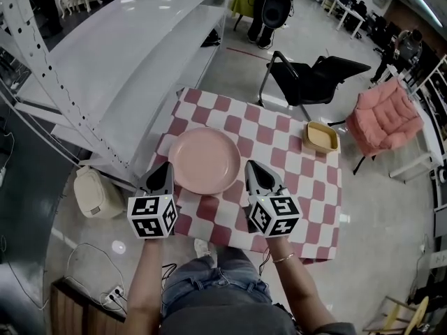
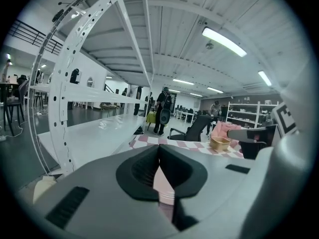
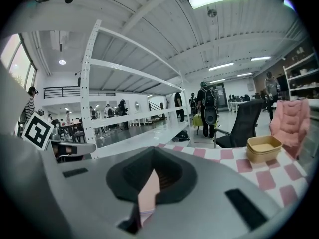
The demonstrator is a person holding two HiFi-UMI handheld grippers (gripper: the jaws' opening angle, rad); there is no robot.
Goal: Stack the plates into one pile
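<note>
Left gripper: jaws pressed right in on the plate's left rim, with a sliver of pink wedged in the gap between them.
Right gripper: same story, jaws clamped on the right rim, the pink edge slanting through the gap.
Plate: pink, round, face up, spanning from one pair of jaws to the other, carried by both.
Plate edge: fine stripes show low in each gap; one plate or several, I can't tell.
Table: pink-and-white checks, spread under both pairs of jaws and running on ahead of them.
Lift: whether the plate is clear of the cloth, I can't tell.
Dish: yellow, squarish, on the far corner of the table, ahead of the right jaws and off to their right, well apart.
Chair: black, past the table's far edge, beyond the jaws.
Armchair: pink, far out to the right of the right jaws.
Rack: white shelving, close on the left of the left jaws.
</note>
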